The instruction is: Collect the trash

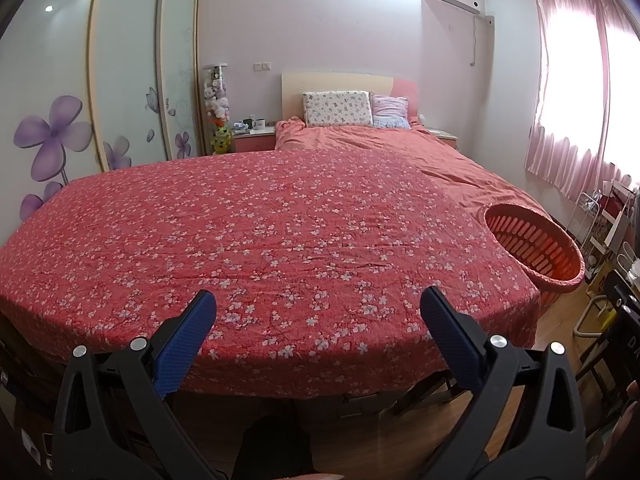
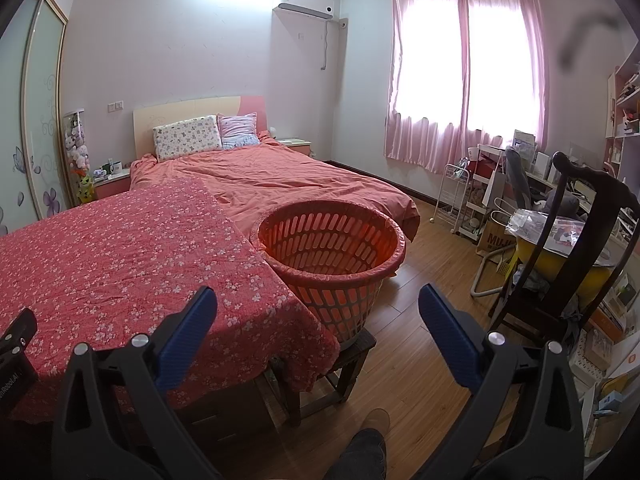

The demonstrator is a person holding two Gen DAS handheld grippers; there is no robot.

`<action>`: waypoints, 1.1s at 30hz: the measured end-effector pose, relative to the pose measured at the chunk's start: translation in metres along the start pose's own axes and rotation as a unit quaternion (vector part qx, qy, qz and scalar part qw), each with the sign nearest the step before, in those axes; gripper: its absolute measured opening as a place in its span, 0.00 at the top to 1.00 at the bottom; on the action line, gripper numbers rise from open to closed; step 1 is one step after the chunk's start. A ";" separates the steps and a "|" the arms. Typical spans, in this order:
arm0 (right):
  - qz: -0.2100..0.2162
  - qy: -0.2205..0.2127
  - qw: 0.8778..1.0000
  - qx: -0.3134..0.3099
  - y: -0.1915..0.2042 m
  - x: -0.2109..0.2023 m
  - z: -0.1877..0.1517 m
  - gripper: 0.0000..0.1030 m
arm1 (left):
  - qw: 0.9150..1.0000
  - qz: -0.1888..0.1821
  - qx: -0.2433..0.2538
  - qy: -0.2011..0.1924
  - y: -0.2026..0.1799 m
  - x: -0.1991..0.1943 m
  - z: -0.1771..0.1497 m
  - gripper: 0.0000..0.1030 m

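Both hand-held grippers [image 1: 318, 308] [image 2: 318, 306] spread wide, empty, orange basket [image 2: 332, 248] seemingly on stool

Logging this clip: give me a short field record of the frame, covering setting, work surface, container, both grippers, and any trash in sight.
setting: bedroom with a bed under an orange-pink duvet
work surface: red floral-print cloth covering a table-like surface
container: orange slotted plastic basket, looks empty, on a dark wooden stool at the cloth's right edge
left gripper: open, holding nothing, over the cloth's near edge
right gripper: open, holding nothing, pointed towards the basket
trash: none visible on the cloth
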State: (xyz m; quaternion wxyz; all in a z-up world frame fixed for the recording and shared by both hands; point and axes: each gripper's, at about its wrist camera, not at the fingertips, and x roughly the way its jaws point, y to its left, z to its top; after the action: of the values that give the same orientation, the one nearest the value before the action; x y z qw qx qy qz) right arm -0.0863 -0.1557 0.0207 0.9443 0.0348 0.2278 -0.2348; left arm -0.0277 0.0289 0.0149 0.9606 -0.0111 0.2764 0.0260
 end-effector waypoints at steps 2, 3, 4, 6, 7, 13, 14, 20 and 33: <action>0.000 0.000 1.000 0.000 0.000 0.000 0.000 0.04 | 1.000 0.000 0.001 0.001 0.000 0.000 0.000 0.02; 0.000 0.000 1.000 0.000 0.000 0.000 0.000 0.04 | 1.000 0.000 0.001 0.001 0.000 0.000 0.000 0.02; 0.000 0.000 1.000 0.000 0.000 0.000 0.000 0.04 | 1.000 -0.001 0.001 0.001 0.000 0.001 0.000 0.02; 0.000 0.000 1.000 0.000 0.000 0.000 0.000 0.04 | 1.000 0.000 0.001 0.001 -0.001 0.000 -0.001 0.02; 0.000 0.000 1.000 0.000 0.000 0.000 0.000 0.04 | 1.000 0.000 0.001 0.001 -0.001 0.001 0.000 0.02; 0.000 0.001 1.000 0.000 -0.001 0.000 0.001 0.04 | 1.000 0.000 0.001 0.001 -0.001 0.001 0.000 0.02; 0.000 0.001 1.000 0.000 -0.001 0.000 0.001 0.04 | 1.000 0.000 0.001 0.001 -0.001 0.001 0.000 0.02; 0.000 0.001 1.000 0.000 -0.001 0.000 0.001 0.04 | 1.000 -0.001 0.003 0.003 -0.001 0.002 0.000 0.02; 0.004 0.004 1.000 -0.003 0.005 -0.002 -0.009 0.04 | 1.000 -0.004 0.003 0.001 0.001 0.002 -0.002 0.02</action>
State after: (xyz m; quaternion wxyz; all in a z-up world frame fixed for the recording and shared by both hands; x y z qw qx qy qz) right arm -0.0893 -0.1483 0.0138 0.9443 0.0340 0.2324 -0.2304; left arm -0.0276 0.0301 0.0120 0.9604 -0.0094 0.2778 0.0209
